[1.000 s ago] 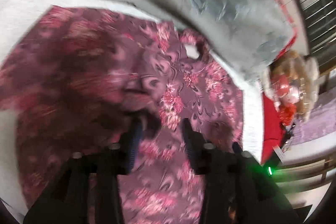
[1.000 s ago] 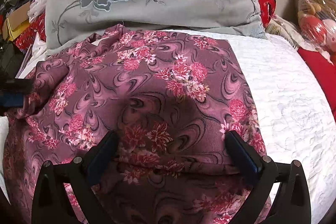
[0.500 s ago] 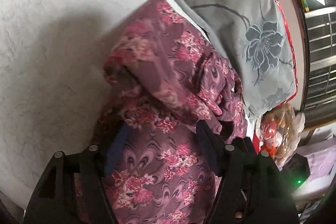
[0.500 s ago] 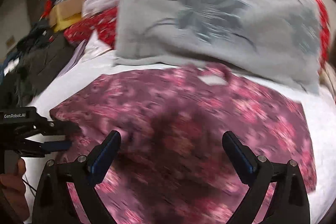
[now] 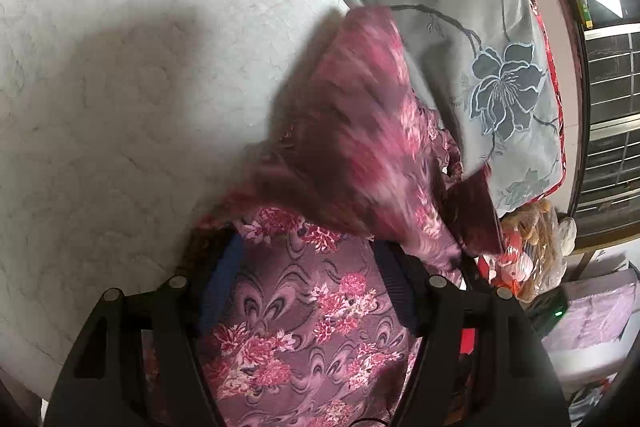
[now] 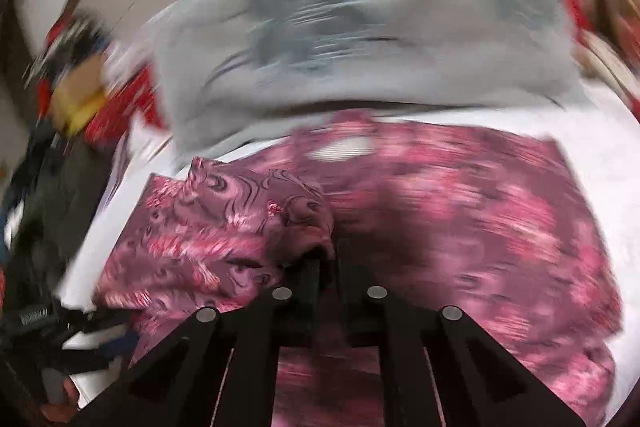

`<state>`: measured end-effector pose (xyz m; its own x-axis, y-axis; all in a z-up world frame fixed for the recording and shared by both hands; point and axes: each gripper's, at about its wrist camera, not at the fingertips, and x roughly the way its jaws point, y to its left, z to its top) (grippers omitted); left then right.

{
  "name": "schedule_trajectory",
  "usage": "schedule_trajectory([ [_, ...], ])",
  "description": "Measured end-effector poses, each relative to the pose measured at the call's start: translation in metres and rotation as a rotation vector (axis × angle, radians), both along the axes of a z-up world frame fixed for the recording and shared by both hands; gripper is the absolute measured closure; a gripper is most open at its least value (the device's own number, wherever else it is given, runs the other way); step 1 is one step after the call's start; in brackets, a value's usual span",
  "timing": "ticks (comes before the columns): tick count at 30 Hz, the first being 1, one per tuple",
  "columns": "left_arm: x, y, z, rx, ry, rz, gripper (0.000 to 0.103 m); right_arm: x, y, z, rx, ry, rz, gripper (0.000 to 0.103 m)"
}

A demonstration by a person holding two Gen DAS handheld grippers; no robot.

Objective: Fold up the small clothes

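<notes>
A purple-pink flowered garment (image 6: 480, 227) lies on the white bed. My right gripper (image 6: 326, 255) is shut on a bunched fold of the garment (image 6: 224, 227) and lifts it over the rest; the view is blurred by motion. My left gripper (image 5: 308, 263) is open, its fingers either side of the flat cloth (image 5: 304, 327), holding nothing. In the left wrist view the lifted flap (image 5: 360, 131) is blurred above the fingers. The left gripper also shows in the right wrist view (image 6: 92, 323) at the garment's left edge.
A grey pillow with a blue flower (image 5: 480, 47) lies behind the garment, also in the right wrist view (image 6: 360, 27). White quilted bedding (image 5: 120, 87) spreads to the left. A bag of toys (image 5: 532, 255) sits at the bed's far right. Clutter (image 6: 68, 87) lies left of the bed.
My right gripper has closed on the garment's left part and is lifting it across. My left gripper has opened and drawn back to the edge.
</notes>
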<state>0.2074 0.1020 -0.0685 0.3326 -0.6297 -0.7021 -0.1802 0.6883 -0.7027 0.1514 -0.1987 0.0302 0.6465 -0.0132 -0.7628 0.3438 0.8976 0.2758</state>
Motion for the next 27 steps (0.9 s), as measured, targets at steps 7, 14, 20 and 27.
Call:
schedule_trajectory([
  [7,-0.003,-0.004,0.002,0.008,0.010,0.004,0.036,-0.069,-0.094,-0.014,0.220,0.021,-0.253,0.070],
  [14,-0.003,-0.012,0.008,0.016,0.014,-0.009,0.036,-0.041,-0.052,0.007,0.236,-0.110,-0.070,0.034],
  [20,-0.001,-0.012,0.005,0.011,0.033,-0.012,0.036,-0.011,0.021,-0.002,-0.091,-0.019,0.155,0.027],
  [27,-0.002,-0.011,0.004,0.003,0.034,-0.010,0.036,-0.035,0.052,0.010,-0.257,-0.067,0.262,0.027],
])
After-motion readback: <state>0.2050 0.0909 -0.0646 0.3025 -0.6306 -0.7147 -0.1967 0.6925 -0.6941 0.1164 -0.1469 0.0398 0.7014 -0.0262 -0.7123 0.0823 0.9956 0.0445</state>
